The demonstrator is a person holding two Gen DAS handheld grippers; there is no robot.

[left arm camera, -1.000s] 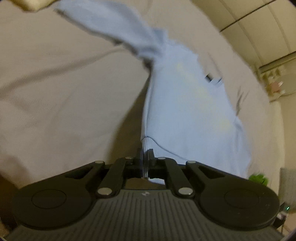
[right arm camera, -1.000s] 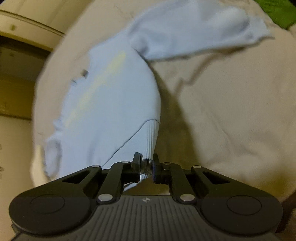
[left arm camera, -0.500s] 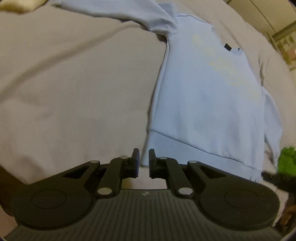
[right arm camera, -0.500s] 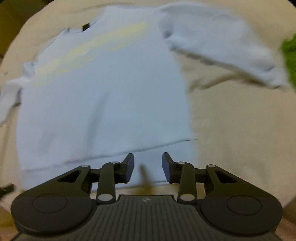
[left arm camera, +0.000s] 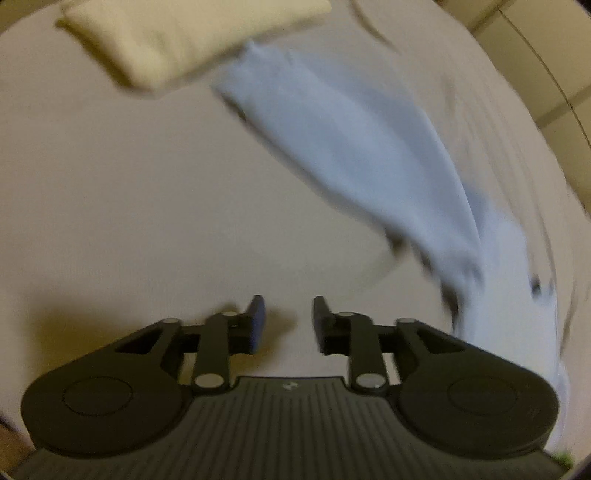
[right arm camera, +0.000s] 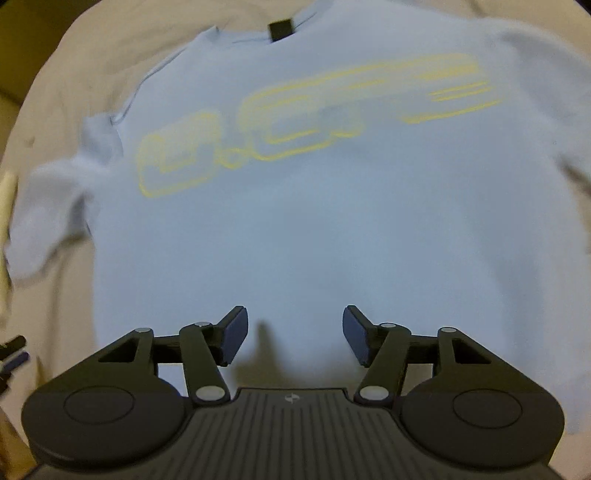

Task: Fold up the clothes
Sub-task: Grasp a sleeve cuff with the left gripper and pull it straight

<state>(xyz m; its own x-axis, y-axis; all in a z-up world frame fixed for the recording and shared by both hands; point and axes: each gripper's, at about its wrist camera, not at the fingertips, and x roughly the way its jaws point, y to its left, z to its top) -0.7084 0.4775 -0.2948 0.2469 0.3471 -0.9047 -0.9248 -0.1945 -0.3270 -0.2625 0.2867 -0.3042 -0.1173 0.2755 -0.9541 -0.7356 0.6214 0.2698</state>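
Sweatshirt (right arm camera: 314, 221): one light-blue garment with a yellow chest print, lying flat and front-up on the beige bed sheet (left arm camera: 129, 203). In the right wrist view its body fills the field directly ahead of the right gripper (right arm camera: 295, 332), collar and black neck label (right arm camera: 279, 31) at the far end, so the body's long axis runs straight away from the fingers.

Right gripper: jaws opening, nothing between them; sweatshirt fabric lies below and beyond.

Left gripper (left arm camera: 288, 321): jaws opening, nothing between them; bare sheet lies ahead. One sleeve (left arm camera: 351, 147) extends diagonally, from ahead-right of the fingers to far ahead-left, ending near a cream pillow (left arm camera: 177, 37).

Judgement: the sleeve is the probable next fold. The left gripper is nearer it and needs to travel forward and right.

Count: one sweatshirt, two sleeves visible across the two views, one pillow, two grippers.
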